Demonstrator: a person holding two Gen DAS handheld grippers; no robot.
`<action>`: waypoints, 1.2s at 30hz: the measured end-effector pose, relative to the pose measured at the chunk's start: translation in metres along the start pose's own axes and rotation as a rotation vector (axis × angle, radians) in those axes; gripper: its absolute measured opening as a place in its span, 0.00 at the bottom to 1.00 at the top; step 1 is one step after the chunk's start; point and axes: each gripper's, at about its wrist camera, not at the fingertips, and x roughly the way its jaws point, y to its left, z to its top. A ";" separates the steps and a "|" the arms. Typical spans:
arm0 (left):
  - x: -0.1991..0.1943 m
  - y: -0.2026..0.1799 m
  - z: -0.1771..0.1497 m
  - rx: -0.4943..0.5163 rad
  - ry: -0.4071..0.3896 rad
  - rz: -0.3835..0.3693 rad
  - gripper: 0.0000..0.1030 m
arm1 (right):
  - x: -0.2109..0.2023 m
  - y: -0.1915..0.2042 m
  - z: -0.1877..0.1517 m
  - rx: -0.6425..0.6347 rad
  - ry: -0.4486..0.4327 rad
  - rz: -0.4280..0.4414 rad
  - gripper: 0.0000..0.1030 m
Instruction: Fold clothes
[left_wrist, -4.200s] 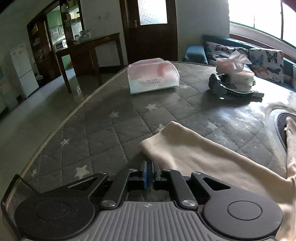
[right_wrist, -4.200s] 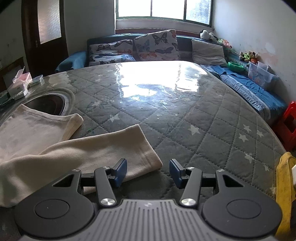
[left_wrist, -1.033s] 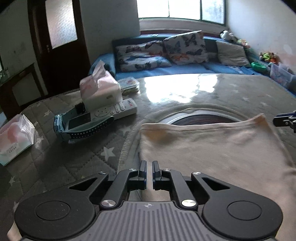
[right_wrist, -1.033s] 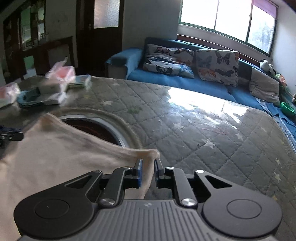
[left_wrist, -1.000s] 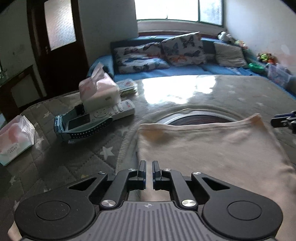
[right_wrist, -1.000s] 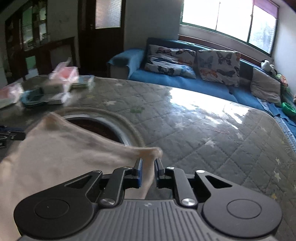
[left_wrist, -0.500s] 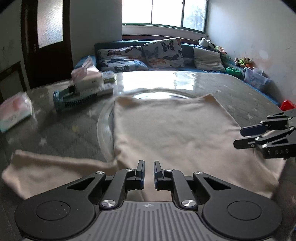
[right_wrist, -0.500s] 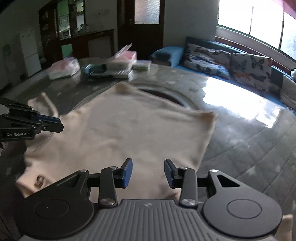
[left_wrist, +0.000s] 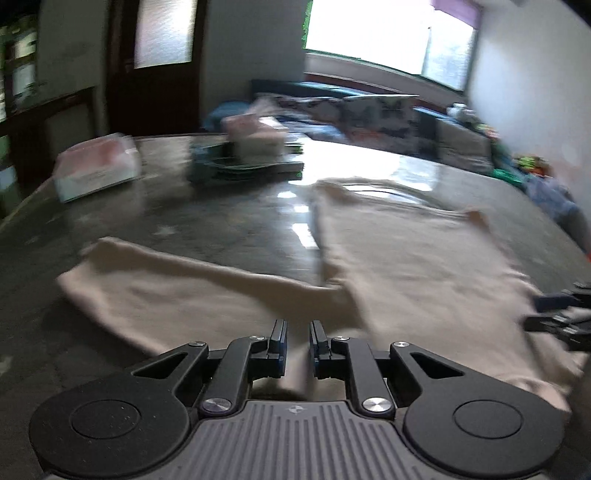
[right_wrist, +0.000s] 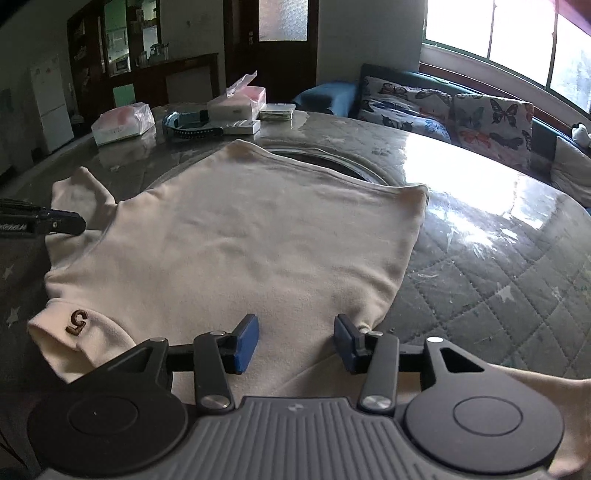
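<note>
Two grippers were over one cream sweater (right_wrist: 236, 236) that lay spread flat on the quilted, star-patterned table cover (right_wrist: 498, 280). At the far left edge of the right wrist view, the left gripper (right_wrist: 79, 223) reached in above the sweater's left sleeve; its own camera, though blurred, showed its jaws narrowly parted with cream cloth between them, and whether they pinched it could not be told. Left of centre at the far edge of the table lay a plastic-wrapped tissue pack (right_wrist: 122, 123). Next came a blue-strapped device (right_wrist: 188, 127), and then an open tissue box (right_wrist: 238, 99) with a tissue standing out of its top. A white remote (right_wrist: 242, 127) rested just in front of that box. The sweater's far hem partly covered a round opening in the table (right_wrist: 332, 162). A small brown mark (right_wrist: 77, 320) showed on the collar near the left corner. The right gripper (right_wrist: 295, 343) stood wide open, blue pads apart, over the near edge of the sweater. A sofa with butterfly cushions (right_wrist: 461, 110) stood beyond, to the right.
</note>
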 end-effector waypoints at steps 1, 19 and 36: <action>0.002 0.007 0.001 -0.017 0.003 0.021 0.15 | 0.000 0.000 0.000 0.002 -0.001 0.000 0.45; 0.013 0.071 0.018 -0.064 -0.016 0.282 0.23 | 0.001 0.003 0.001 -0.007 -0.001 -0.006 0.49; -0.037 -0.062 -0.002 0.211 -0.057 -0.063 0.24 | -0.039 0.052 -0.017 -0.134 -0.070 0.051 0.50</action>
